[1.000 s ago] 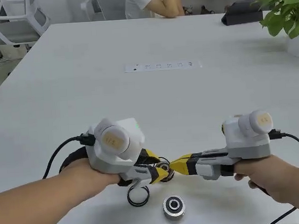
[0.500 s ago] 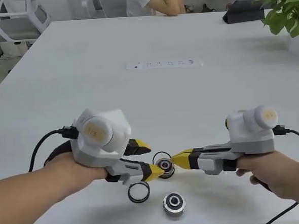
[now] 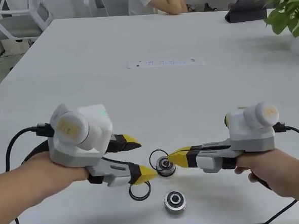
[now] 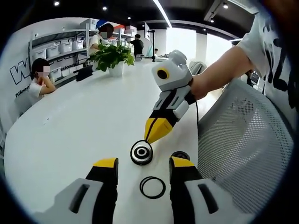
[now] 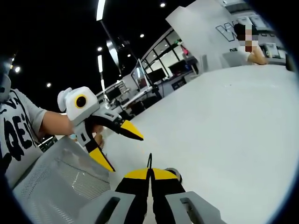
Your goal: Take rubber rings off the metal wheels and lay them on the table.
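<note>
A small metal wheel [image 3: 166, 166] sits on the white table [image 3: 154, 101] between the two grippers. A thin black rubber ring [image 3: 158, 156] stands partly off the wheel, and my right gripper [image 3: 169, 159] is shut on it. From the right gripper view [image 5: 149, 173] the ring's edge rises as a dark line between the shut jaws. My left gripper [image 3: 142, 159] is open, just left of the wheel and touching nothing. In the left gripper view [image 4: 144, 163] the wheel [image 4: 141, 153] lies ahead of the jaws. A loose ring [image 3: 139, 190] lies flat near a second wheel [image 3: 174, 202].
A flush socket strip [image 3: 162, 63] is set in the table's middle. A potted plant [image 3: 288, 7] and a black case [image 3: 245, 12] stand at the far right, and a person [image 3: 155, 0] sits at the far end. A mesh chair [image 4: 243, 140] is behind the near edge.
My left gripper has opened, let go of the wheel and drawn back to the left. The right gripper has kept its hold at the wheel.
</note>
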A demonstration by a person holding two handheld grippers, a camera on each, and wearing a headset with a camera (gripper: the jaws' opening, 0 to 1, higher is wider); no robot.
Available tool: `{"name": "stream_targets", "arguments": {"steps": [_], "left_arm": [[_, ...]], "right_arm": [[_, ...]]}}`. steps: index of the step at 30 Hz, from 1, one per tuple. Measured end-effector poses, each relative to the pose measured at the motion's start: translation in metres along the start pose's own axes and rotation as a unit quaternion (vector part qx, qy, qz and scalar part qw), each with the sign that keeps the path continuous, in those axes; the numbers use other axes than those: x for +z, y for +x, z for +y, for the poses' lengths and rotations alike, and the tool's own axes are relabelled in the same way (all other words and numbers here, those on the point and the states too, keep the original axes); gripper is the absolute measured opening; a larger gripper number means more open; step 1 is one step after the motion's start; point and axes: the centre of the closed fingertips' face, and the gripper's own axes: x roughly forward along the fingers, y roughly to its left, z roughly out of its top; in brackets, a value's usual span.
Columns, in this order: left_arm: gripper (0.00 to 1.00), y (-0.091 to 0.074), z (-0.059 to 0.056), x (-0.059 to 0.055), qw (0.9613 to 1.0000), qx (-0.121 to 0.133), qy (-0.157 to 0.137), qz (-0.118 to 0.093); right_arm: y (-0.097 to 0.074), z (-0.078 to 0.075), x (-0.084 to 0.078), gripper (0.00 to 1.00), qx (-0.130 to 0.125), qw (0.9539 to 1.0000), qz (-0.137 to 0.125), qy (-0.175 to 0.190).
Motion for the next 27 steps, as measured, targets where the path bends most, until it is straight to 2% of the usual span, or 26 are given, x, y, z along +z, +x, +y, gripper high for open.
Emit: {"name": "stream_targets", "arguments": {"steps": [16, 27], "left_arm": [[0.49, -0.033, -0.005, -0.006, 0.9998, 0.012, -0.011, -0.009], [0.54, -0.048, -0.005, -0.020, 0.9995, 0.024, -0.019, -0.002]], "right_arm": [[0.016, 0.022, 0.001, 0.00, 0.035, 0.9992, 0.018, -0.011], [0.026, 0.030, -0.009, 0.00, 0.049, 0.9977, 0.044, -0.018]]}}
